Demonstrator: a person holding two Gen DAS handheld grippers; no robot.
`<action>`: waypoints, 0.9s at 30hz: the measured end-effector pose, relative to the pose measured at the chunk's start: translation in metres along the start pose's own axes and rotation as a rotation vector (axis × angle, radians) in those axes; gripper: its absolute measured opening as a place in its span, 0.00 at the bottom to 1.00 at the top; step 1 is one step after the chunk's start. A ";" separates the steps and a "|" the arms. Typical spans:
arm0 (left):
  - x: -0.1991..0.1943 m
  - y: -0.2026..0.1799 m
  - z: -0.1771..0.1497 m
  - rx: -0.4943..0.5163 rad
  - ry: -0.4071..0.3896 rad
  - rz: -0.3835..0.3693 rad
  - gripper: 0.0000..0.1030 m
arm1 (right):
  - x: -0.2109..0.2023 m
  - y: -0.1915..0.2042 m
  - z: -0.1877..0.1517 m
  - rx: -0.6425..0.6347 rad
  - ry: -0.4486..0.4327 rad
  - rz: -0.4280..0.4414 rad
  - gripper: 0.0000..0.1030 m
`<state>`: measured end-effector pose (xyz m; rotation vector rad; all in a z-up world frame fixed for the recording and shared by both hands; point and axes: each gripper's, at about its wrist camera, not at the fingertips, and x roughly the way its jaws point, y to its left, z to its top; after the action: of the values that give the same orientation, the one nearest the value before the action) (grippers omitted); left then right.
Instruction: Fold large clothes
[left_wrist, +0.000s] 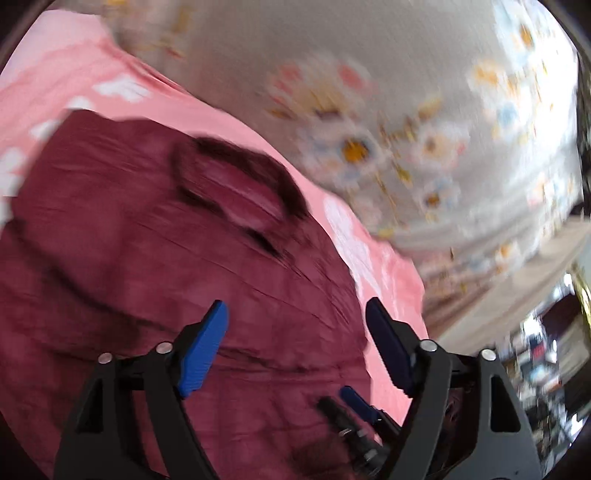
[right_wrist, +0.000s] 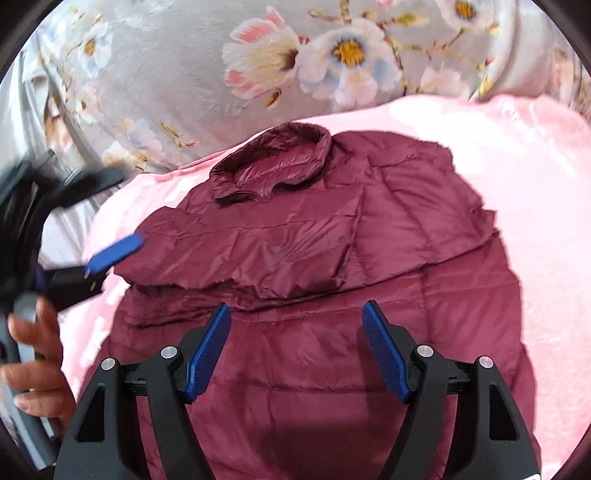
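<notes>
Fingers of the right gripper (right_wrist: 296, 350): black arms tipped with ribbed blue pads, spread wide, released, nothing between them. Directly ahead of and beneath those fingers, a maroon quilted puffer jacket (right_wrist: 314, 266), glossy thin shell stitched into soft puffy panels, creased and lightly wrinkled. Laid flat on a pink fleecy blanket (right_wrist: 517, 177), with one sleeve or side panel folded across the chest, forming a thicker layer just beyond the fingertips. Long axis running straight away from the right fingers, stand-up collar (right_wrist: 273, 162) at the far end, hem end passing below the fingers toward the camera. Collar a rounded, padded ring, open at the front. Beyond the collar, a grey bedcover printed with pale pink and white flowers (right_wrist: 207, 74), smooth and faintly sheened.

To the left of the right fingers, the left gripper (right_wrist: 114, 254), blurred, one blue pad over the jacket's left edge, with a bare hand (right_wrist: 37, 365) on the handle nearer the camera.

Fingers of the left gripper (left_wrist: 297, 347) likewise parted, released, gripping nothing, hovering over the same jacket (left_wrist: 147, 277). Heavily blurred view; collar (left_wrist: 240, 188) ahead and slightly left of the fingers. Right gripper (left_wrist: 354, 406) just visible below, between the left fingers.
</notes>
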<state>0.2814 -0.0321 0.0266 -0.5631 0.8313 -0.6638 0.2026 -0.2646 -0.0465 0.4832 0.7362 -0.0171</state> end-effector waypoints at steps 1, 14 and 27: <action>-0.013 0.016 0.007 -0.018 -0.030 0.032 0.74 | 0.005 -0.001 0.004 0.010 0.010 -0.005 0.70; -0.068 0.175 0.051 -0.431 -0.126 0.137 0.73 | 0.052 -0.010 0.063 0.089 0.058 0.015 0.05; -0.012 0.195 0.047 -0.544 -0.049 0.165 0.42 | -0.005 -0.006 0.119 -0.047 -0.083 -0.065 0.04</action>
<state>0.3735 0.1158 -0.0743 -0.9840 1.0049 -0.2649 0.2743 -0.3211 0.0297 0.4115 0.6697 -0.0797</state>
